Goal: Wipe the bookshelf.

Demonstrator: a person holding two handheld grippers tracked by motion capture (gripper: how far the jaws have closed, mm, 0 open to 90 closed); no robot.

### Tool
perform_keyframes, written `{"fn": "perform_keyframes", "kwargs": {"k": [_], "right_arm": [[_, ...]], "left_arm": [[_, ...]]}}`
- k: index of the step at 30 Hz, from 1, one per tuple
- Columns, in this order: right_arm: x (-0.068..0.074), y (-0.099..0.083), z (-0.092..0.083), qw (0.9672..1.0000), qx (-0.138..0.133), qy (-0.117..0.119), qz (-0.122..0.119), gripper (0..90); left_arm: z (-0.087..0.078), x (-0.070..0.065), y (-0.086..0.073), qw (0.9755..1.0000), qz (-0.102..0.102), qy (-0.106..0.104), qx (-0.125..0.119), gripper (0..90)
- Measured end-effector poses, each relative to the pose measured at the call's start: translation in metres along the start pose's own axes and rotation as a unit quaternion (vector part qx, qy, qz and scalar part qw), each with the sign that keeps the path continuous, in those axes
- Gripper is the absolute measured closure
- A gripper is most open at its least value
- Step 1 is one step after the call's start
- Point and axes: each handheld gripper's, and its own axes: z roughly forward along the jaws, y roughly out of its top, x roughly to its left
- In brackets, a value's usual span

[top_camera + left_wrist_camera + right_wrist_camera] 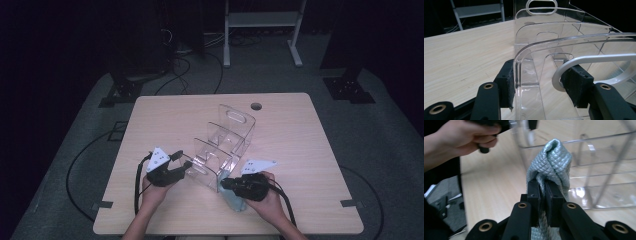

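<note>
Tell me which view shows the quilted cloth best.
Right gripper view: the grey quilted cloth fills the centre, pinched between the right gripper jaws, texture sharp. High view shows a pale patch under the right hand. Left gripper view looks at the clear acrylic organizer instead.

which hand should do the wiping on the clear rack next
Right, most likely. The right gripper is shut on the grey cloth, right beside the clear rack. The left gripper is clamped on the rack's front wall, steadying it.
</note>
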Motion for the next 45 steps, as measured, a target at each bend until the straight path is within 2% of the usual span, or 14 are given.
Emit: {"fn": "perform_keyframes", "kwargs": {"k": [1,2,4,8,10,14,16,18,24,29,38,41,45], "right_arm": [[0.004,0.000,0.002,0.9999,0.002,0.008,-0.005,82.6],[0.008,0.000,0.004,0.9999,0.007,0.008,-0.014,82.6],[0.009,0.001,0.004,0.9997,0.009,0.001,-0.021,82.6],[-0.003,0.001,0.000,0.9999,0.000,-0.014,0.002,82.7],[-0.004,0.000,0.000,0.9998,-0.001,-0.016,0.009,82.6],[0.008,0.001,0.003,1.0000,0.004,-0.001,-0.004,82.6],[0.010,0.002,0.003,0.9999,0.006,-0.004,-0.011,82.7],[0.006,0.002,0.003,1.0000,0.002,-0.001,-0.001,82.7],[-0.002,0.002,-0.001,0.9997,-0.002,-0.022,0.007,82.7],[-0.009,0.002,-0.004,0.9994,-0.004,-0.030,0.018,82.7],[-0.025,0.002,-0.012,0.9973,-0.013,-0.058,0.043,82.7],[-0.026,0.002,-0.015,0.9969,-0.014,-0.058,0.051,82.7],[-0.022,0.002,-0.015,0.9974,-0.009,-0.052,0.049,82.7]], "left_arm": [[0.000,0.000,0.000,1.0000,0.000,0.000,0.000,46.5],[0.000,0.001,0.000,1.0000,0.000,0.001,-0.001,46.5],[0.000,0.001,0.000,1.0000,-0.001,0.001,0.000,46.5],[0.000,0.001,0.000,1.0000,0.000,0.000,-0.001,46.5],[0.000,0.001,0.000,1.0000,-0.001,-0.001,-0.001,46.5],[0.000,0.001,0.000,1.0000,-0.002,0.001,-0.001,46.5],[-0.001,0.002,0.000,1.0000,-0.004,0.000,0.000,46.5],[-0.001,0.002,0.000,1.0000,-0.005,-0.003,0.000,46.2],[-0.001,0.002,0.000,0.9998,-0.007,-0.018,-0.001,44.8],[-0.001,0.002,0.000,0.9995,-0.005,-0.032,-0.002,44.8],[0.001,-0.003,-0.001,0.9987,0.013,-0.050,0.000,50.1],[0.001,-0.003,0.000,0.9988,0.013,-0.047,0.000,53.7],[0.001,-0.003,0.001,0.9988,0.011,-0.047,0.004,54.8]]}}
